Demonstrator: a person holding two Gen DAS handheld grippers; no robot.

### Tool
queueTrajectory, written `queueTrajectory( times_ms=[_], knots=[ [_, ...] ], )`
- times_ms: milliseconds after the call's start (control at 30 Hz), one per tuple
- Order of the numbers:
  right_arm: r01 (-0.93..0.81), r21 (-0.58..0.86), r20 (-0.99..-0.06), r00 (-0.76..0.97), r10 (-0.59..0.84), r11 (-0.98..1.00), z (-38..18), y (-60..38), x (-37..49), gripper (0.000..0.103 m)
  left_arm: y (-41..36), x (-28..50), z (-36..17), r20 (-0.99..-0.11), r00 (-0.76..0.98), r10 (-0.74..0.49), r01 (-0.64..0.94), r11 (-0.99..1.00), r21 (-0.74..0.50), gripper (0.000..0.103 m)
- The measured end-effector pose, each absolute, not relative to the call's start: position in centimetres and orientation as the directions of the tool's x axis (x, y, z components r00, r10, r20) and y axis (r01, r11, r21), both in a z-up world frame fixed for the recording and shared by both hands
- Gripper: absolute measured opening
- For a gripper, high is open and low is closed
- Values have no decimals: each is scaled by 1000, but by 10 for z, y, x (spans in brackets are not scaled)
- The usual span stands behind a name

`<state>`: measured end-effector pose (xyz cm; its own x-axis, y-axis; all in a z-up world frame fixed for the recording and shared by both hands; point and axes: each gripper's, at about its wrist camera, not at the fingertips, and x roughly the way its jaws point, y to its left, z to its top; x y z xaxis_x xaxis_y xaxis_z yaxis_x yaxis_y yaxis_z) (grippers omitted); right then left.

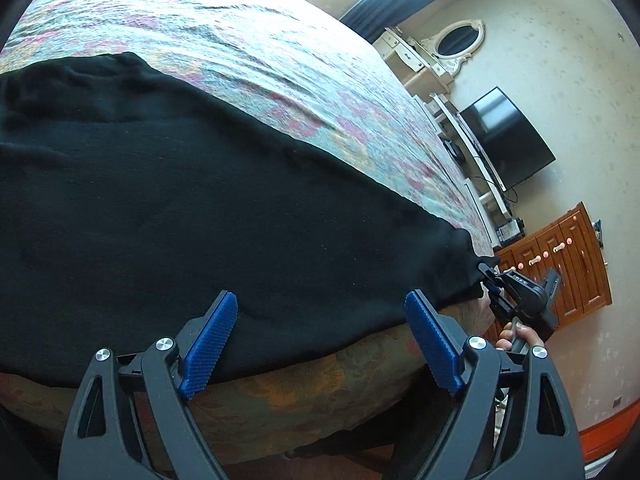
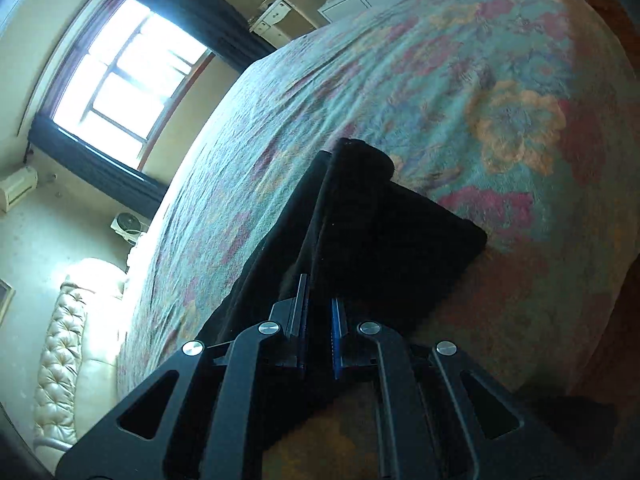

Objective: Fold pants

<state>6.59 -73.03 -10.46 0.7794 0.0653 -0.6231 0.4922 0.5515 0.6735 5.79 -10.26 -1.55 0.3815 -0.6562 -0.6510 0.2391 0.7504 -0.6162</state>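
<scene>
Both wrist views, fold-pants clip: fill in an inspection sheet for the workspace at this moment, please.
Surface: bed under a floral bedspread, wrinkled.
Job's things: black pants spread flat along the near bed edge.
Clutter: nothing seen on the bed.
Grippers: left gripper open above the pants' near edge, nothing between the pads; right gripper shut on the pants' end, cloth bunched between its jaws.
Cables: dark leads hang below the television.
Surroundings: window with dark curtains, oval mirror, wooden drawers, tufted headboard.
</scene>
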Motion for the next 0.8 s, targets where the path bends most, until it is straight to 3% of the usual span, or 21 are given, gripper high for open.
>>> queueTrajectory(
  times_ms=[333,367,400,433,500,667,800],
  knots=[
    [542,771,-589,806,51,335,-135,-739,33,10,-118,53,-20,-652,339,-678,277,734,-620,85],
    [546,770,-587,809,33,328,-133,-739,28,13,-117,54,-20,-650,339,-680,275,732,-623,85],
    [555,767,-587,809,4,321,-130,-740,24,28,-116,55,-20,-647,340,-683,273,730,-627,85],
    [569,762,-588,808,-39,308,-126,-741,17,59,-115,55,-20,-645,341,-684,271,728,-629,85],
    [591,758,-581,804,-125,275,-119,-744,4,80,-116,61,-15,-642,352,-681,270,731,-627,85],
    [533,806,-539,841,-55,257,-127,-748,21,80,-99,62,-5,-611,428,-666,276,740,-613,85],
    [534,777,-562,827,-15,334,-129,-743,48,80,-91,65,-7,-632,444,-636,247,764,-596,85]
  ],
)
